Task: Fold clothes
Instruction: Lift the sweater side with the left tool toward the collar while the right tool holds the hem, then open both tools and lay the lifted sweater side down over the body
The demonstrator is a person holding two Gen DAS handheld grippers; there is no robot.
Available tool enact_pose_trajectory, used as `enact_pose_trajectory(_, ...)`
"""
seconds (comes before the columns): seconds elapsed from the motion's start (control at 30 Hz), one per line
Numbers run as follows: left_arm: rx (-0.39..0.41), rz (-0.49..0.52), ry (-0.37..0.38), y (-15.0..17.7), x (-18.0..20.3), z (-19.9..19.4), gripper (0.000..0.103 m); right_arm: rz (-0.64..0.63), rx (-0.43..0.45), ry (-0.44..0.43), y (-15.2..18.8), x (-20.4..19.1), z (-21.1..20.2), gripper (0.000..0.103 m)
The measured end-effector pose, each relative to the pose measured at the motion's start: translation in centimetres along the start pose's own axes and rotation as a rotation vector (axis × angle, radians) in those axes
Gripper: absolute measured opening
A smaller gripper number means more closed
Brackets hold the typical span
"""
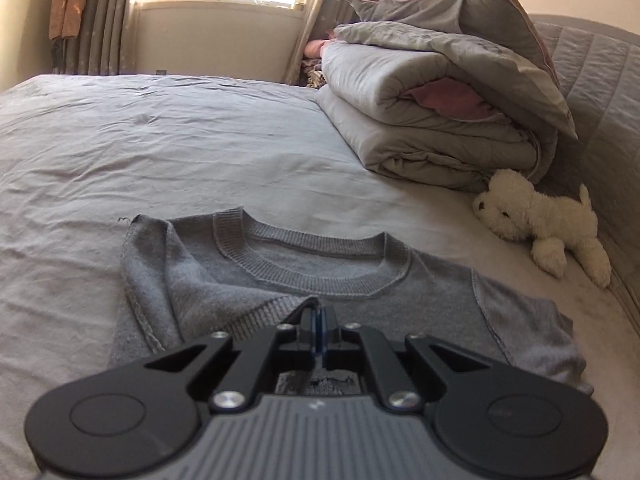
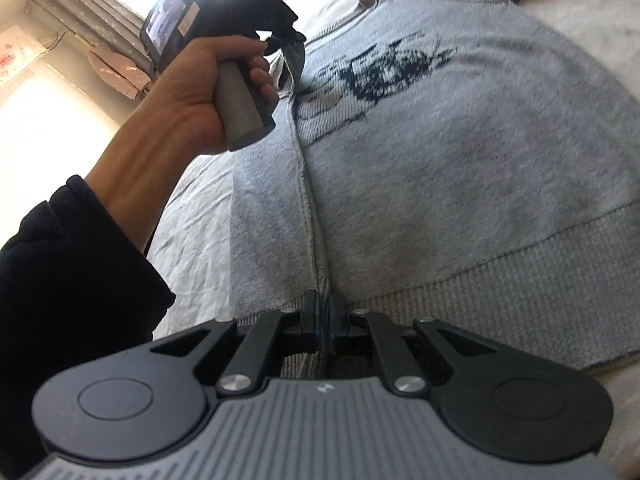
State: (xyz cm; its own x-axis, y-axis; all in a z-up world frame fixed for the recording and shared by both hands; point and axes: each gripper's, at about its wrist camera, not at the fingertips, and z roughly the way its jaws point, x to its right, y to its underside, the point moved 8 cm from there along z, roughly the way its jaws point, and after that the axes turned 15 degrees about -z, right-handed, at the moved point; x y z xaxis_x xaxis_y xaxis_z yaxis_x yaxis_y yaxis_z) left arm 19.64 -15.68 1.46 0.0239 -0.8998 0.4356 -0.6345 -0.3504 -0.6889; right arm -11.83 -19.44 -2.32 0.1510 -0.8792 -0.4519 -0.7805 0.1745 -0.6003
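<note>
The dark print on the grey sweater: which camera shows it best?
The right wrist view. There the dark print lies spread across the chest of the grey sweater, unobstructed. The left wrist view shows only a sliver of it through the gap behind the left tongs, though it shows the collar well.

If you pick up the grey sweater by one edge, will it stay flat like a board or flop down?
Probably flop. The grey sweater is soft knit: its sleeve already lies folded over the body, and it creases where the left gripper and right gripper pinch it. It likely won't slide much, since its fuzzy surface should cling to the wrinkled bedsheet.
</note>
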Motion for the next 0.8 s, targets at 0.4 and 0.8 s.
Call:
enact_pose_trajectory(0.4, -0.007, -0.124, 0.111, -1.7, -1.1, -1.2, 0.037, -0.011, -0.015, 0.009, 0.3, -0.3, 0.4, 0.008)
enact_pose_trajectory(0.8, -0.087, -0.088, -0.039, 1.4, -13.1, -13.0, 0.050, -0.062, 0.071, 0.131, -6.0, 3.5, -0.1, 0.036)
